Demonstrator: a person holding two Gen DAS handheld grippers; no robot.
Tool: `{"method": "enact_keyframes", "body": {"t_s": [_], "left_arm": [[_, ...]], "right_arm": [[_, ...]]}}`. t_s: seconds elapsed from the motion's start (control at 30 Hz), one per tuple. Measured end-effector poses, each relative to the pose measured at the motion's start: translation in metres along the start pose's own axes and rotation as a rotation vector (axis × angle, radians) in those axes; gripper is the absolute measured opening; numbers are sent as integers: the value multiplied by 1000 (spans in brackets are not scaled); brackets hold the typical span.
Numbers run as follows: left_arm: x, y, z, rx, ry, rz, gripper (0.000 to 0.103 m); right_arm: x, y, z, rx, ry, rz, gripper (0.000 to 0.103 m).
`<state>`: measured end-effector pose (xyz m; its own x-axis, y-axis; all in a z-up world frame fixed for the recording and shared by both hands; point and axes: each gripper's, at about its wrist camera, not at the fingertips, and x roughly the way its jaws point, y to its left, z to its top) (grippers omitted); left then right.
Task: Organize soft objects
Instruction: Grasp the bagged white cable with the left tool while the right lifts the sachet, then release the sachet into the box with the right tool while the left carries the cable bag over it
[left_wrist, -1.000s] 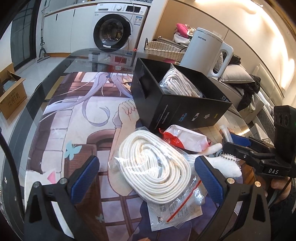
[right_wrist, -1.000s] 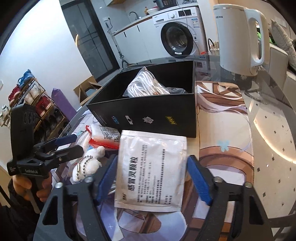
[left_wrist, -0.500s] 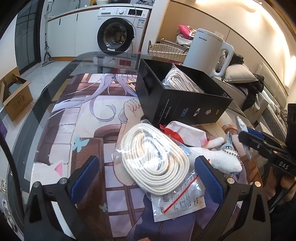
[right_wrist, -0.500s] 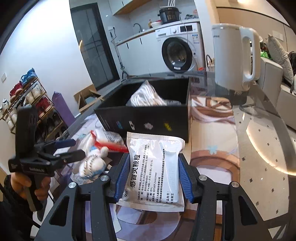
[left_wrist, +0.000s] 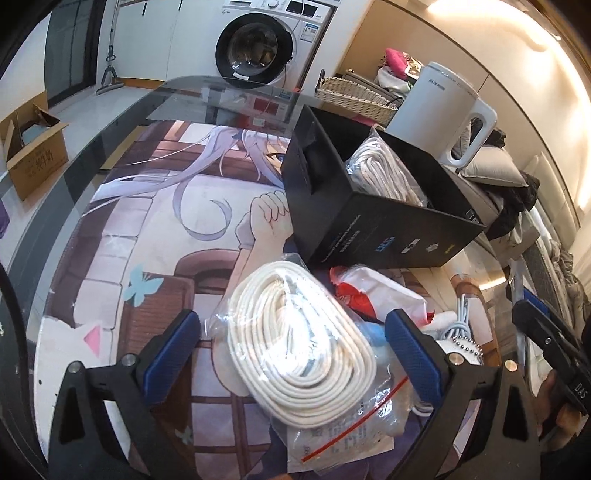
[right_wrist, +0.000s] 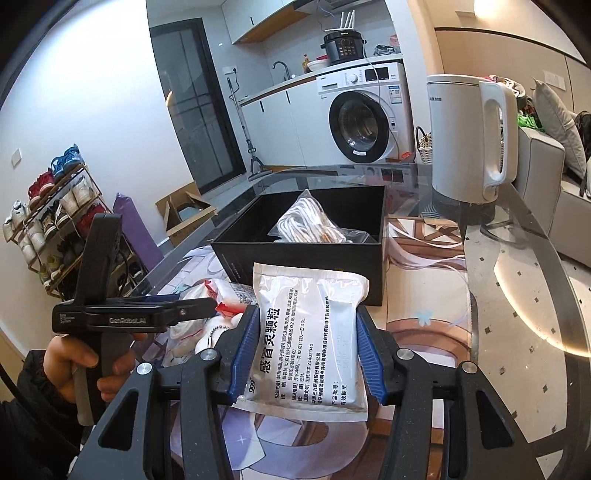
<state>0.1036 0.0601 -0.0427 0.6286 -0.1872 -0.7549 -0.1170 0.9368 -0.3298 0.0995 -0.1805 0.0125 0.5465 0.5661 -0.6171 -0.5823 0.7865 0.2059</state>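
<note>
Sachet (right_wrist: 310, 339) clamped lengthwise in right gripper (right_wrist: 308, 356), long axis pointing toward black box (right_wrist: 303, 243).

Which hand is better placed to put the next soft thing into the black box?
The right. The right gripper is shut on the white foil sachet, facing the open black box. The left gripper stands open around the bagged white rope coil.

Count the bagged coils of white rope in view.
2. One bagged coil lies inside the black box; the other bagged coil lies on the table mat between the left claw's open fingers. More could be hidden.
</note>
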Motion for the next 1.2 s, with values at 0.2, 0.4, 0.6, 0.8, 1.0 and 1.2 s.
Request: {"method": "enact_keyframes", "body": {"t_s": [0.2, 0.4, 0.6, 0.8, 1.0, 1.2], "left_arm": [[-2, -4, -4, 41, 6, -1, 87], [-9, -1, -9, 53, 6, -66, 64], [-13, 2, -12, 89, 5, -35, 44], [-23, -1, -16, 125, -37, -13, 40], [-42, -8, -12, 152, -102, 2, 40], [-62, -23, 0, 198, -167, -3, 40]], "right_arm": [[-1, 6, 0, -12, 3, 10, 51], [-3, 12, 1, -28, -1, 25, 51], [-2, 14, 1, -36, 0, 40, 51], [3, 9, 0, -25, 10, 43, 51], [4, 5, -1, -19, 11, 46, 51], [5, 3, 1, -17, 6, 43, 51]]}}
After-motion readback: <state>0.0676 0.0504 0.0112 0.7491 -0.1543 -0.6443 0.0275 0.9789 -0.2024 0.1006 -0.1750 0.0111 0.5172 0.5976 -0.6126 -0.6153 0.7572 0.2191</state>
